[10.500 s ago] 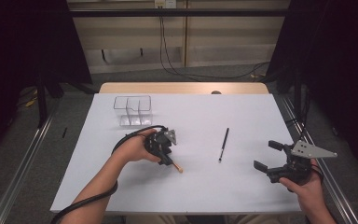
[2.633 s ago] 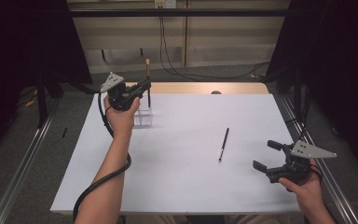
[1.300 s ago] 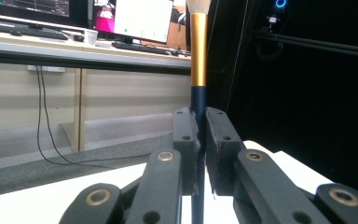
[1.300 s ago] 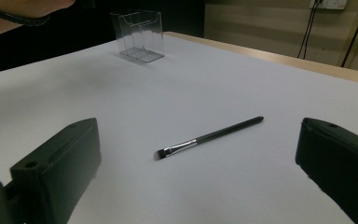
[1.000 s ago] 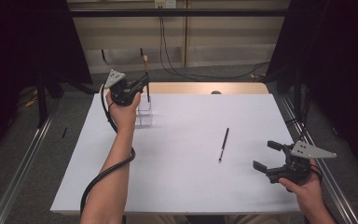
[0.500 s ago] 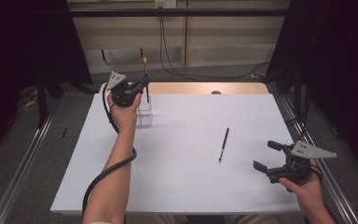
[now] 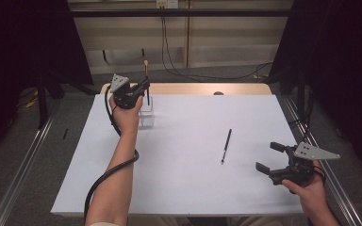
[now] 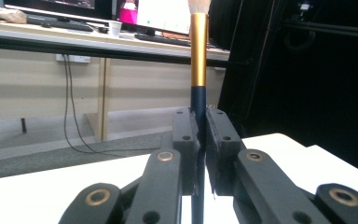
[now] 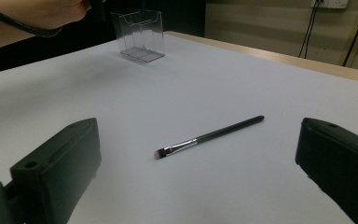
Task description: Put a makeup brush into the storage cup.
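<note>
At the near right edge of the white table (image 7: 179,183), the right gripper (image 7: 274,159) rests in the person's hand with its jaws spread wide and nothing between them. Just beyond it lies a thin black brush (image 7: 226,145), flat on the table, bristle end toward the person, with bare surface all around. Farther back, at the far left, the left gripper (image 7: 141,89) is clenched on a makeup brush (image 7: 146,75) held upright, gold collar and pale bristles at the top, dark handle pointing down into the clear plastic holder (image 7: 146,113) below. Ten seconds ago this hand was picking the makeup brush up off the table; half a second ago it already stood over the holder.
</note>
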Action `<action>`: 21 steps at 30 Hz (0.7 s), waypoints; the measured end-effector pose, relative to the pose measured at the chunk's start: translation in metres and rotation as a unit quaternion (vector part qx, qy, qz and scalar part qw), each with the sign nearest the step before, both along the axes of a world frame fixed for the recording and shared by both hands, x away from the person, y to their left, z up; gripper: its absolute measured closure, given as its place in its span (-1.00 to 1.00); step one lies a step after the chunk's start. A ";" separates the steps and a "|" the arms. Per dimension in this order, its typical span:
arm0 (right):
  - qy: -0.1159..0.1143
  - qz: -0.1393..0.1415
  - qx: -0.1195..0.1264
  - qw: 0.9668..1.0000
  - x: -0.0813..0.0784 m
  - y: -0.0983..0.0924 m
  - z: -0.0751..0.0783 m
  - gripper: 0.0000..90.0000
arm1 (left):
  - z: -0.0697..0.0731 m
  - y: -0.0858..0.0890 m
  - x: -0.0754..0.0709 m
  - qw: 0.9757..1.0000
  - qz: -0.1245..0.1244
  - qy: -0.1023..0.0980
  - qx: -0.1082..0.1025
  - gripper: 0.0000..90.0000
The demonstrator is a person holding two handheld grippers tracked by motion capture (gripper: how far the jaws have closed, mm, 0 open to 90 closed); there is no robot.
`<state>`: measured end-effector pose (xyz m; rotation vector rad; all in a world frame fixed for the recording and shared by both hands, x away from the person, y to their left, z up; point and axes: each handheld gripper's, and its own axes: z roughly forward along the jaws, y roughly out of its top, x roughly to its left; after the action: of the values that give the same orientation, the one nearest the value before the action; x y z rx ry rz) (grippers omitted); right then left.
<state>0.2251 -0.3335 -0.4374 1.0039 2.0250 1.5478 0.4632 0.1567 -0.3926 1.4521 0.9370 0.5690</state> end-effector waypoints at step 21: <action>0.000 0.001 0.000 1.000 0.000 0.000 0.000 -1.00 | -0.012 0.005 -0.001 1.000 0.015 0.004 0.004 0.86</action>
<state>0.2253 -0.3337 -0.4375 1.0015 2.0259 1.5481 0.4619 0.1614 -0.4042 1.4498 0.9653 0.5901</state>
